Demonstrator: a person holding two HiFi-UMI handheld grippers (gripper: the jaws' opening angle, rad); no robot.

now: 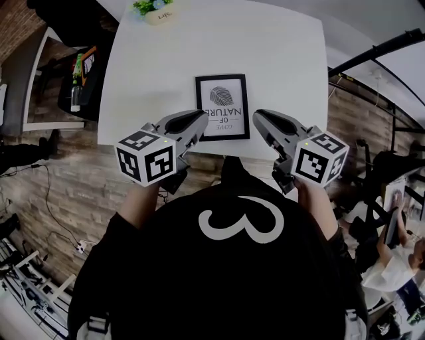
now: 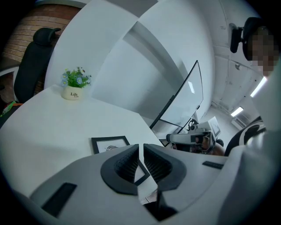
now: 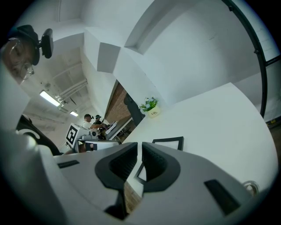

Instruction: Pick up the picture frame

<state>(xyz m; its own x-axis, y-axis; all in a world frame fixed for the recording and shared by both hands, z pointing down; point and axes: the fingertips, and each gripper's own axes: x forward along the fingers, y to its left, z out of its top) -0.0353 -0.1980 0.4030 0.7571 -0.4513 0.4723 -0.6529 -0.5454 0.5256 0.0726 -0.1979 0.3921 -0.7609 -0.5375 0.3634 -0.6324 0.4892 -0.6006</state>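
Observation:
A black picture frame [image 1: 222, 106] with a leaf print lies flat on the white table [image 1: 153, 73], close to the table's near edge. My left gripper [image 1: 198, 117] hovers at the frame's near left corner, jaws shut with nothing between them. My right gripper [image 1: 257, 116] hovers just right of the frame's near right corner, also shut and empty. In the left gripper view the frame [image 2: 109, 144] lies beyond the left gripper [image 2: 141, 151]. In the right gripper view the frame [image 3: 169, 141] shows just past the right gripper [image 3: 139, 151]. Neither gripper touches the frame.
A small pot with a green plant [image 1: 159, 10] stands at the table's far edge, also visible as the pot [image 2: 75, 86] and the pot [image 3: 150, 107]. A black stand with bottles [image 1: 78, 73] is left of the table. People sit at the right [image 1: 392, 265].

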